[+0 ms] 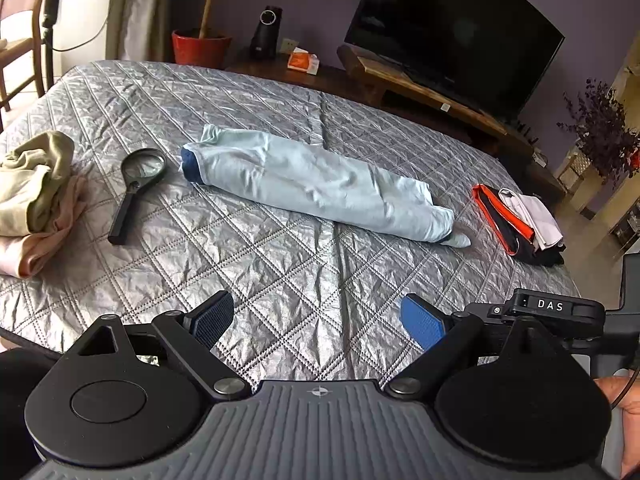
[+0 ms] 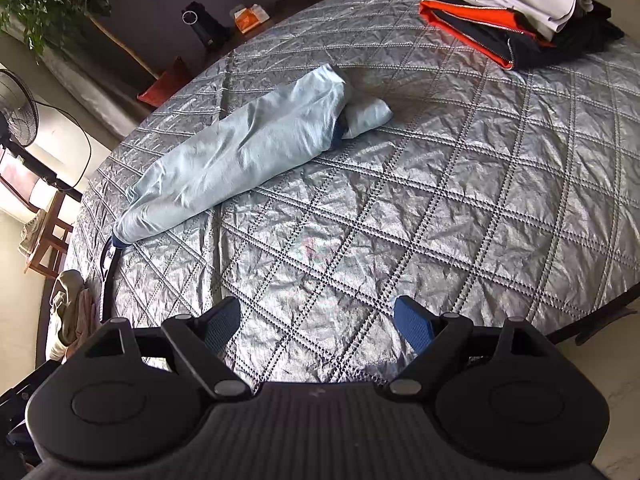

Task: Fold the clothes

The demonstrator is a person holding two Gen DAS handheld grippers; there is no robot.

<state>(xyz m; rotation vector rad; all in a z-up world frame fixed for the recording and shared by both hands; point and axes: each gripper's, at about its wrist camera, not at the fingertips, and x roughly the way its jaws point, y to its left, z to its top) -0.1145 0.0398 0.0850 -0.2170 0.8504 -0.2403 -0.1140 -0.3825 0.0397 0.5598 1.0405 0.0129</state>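
A light blue garment [image 1: 316, 188] with dark blue trim lies as a long narrow bundle across the middle of the silver quilted bed cover [image 1: 280, 280]. It also shows in the right wrist view [image 2: 240, 152]. My left gripper [image 1: 318, 322] is open and empty, above the cover near the bed's front edge, short of the garment. My right gripper [image 2: 318, 326] is open and empty, also above bare cover, well short of the garment. Part of the right gripper's body shows at the right of the left wrist view.
A stack of folded clothes, orange-black with a white piece on top [image 1: 520, 224], sits at the bed's right side [image 2: 520, 12]. A beige and pink clothes pile [image 1: 36, 200] and a magnifying glass [image 1: 136, 188] lie at the left. A TV [image 1: 456, 32] stands beyond the bed.
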